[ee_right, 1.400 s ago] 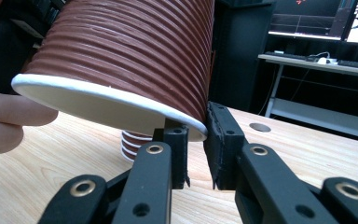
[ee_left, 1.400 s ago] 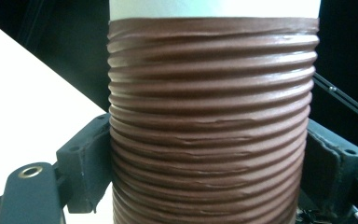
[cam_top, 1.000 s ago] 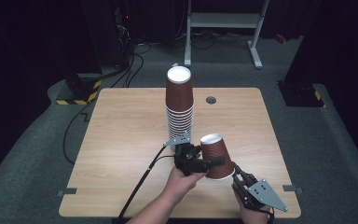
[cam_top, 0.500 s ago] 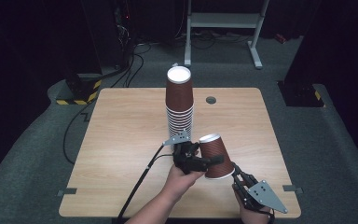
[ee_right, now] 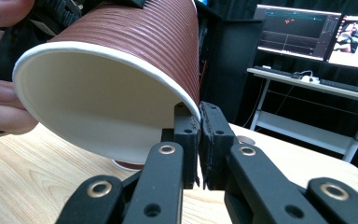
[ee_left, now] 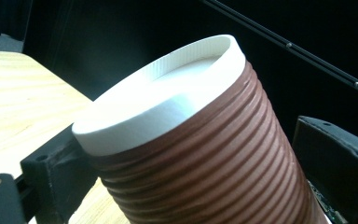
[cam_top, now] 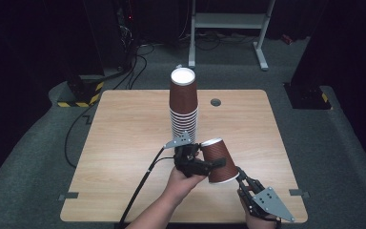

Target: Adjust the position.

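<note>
From the high view we've got a brown ribbed paper cup (cam_top: 216,160) held upside down and tilted above the near right part of the wooden desk (cam_top: 124,138), just in front of the tall stack of matching cups (cam_top: 183,107) standing mid-desk. The left claw (cam_top: 208,165) sits around the cup's side, and the right claw (cam_top: 239,172) comes up from the near right edge to the cup's rim. A black cable (cam_top: 140,188) trails off the left claw toward us.

In the left gripper view, the cup (ee_left: 205,140) lies between the two black jaws with its white bottom up. The jaws have just been opening: there's a visible gap on the right side, so we'd call this claw open, with the cup between its jaws but not clamped.

In the right gripper view, the right claw (ee_right: 199,122) is closed tight on the cup's (ee_right: 121,79) white rim, pinching the wall between the pads. Fingers (ee_right: 2,105) of the other hand show at the left, beside the cup's open mouth. Monitors (ee_right: 303,32) glow in the background.
</note>
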The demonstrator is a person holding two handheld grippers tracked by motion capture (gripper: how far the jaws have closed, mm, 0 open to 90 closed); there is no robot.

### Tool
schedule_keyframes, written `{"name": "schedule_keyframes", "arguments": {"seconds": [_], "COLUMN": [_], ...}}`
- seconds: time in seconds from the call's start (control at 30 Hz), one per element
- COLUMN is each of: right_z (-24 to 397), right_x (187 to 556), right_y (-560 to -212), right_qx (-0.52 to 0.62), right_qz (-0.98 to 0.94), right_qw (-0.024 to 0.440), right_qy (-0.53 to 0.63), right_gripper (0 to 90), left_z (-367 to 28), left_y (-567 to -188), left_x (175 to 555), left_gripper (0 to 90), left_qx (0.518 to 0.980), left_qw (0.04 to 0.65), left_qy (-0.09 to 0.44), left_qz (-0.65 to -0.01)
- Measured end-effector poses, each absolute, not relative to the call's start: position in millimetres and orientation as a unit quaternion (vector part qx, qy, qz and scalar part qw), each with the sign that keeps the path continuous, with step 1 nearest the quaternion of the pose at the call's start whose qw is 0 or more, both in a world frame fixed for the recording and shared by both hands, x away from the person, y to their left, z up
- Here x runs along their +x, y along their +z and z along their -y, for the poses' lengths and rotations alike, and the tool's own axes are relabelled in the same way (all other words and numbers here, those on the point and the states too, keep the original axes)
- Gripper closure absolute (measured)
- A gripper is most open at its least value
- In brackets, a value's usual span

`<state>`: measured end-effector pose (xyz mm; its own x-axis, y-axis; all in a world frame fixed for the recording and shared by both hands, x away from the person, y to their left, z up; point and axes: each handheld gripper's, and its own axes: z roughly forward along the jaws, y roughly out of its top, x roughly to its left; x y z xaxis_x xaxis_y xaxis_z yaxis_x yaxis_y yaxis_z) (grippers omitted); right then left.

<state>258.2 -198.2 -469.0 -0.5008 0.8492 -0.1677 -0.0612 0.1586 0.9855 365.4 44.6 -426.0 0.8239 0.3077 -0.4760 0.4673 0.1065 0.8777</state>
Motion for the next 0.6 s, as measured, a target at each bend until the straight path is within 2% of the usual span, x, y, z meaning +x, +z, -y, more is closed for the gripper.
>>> {"name": "schedule_keyframes", "arguments": {"seconds": [0.07, 0.6], "right_z": [197.9, 197.4], "right_x": [257.6, 256.5], "right_y": [-468.4, -467.8], "right_qx": [0.304, 0.304], "right_qz": [-0.649, -0.650], "right_qw": [0.396, 0.392], "right_qy": [0.574, 0.576], "right_gripper": [86.0, 86.3], "left_z": [-45.7, -46.1], "left_y": [-425.8, -424.4], "left_x": [365.9, 370.2], "left_gripper": [0.6, 0.1], "left_qx": [0.668, 0.673], "left_qw": [0.682, 0.679], "left_qy": [-0.047, -0.048], "left_qz": [-0.296, -0.290]}}
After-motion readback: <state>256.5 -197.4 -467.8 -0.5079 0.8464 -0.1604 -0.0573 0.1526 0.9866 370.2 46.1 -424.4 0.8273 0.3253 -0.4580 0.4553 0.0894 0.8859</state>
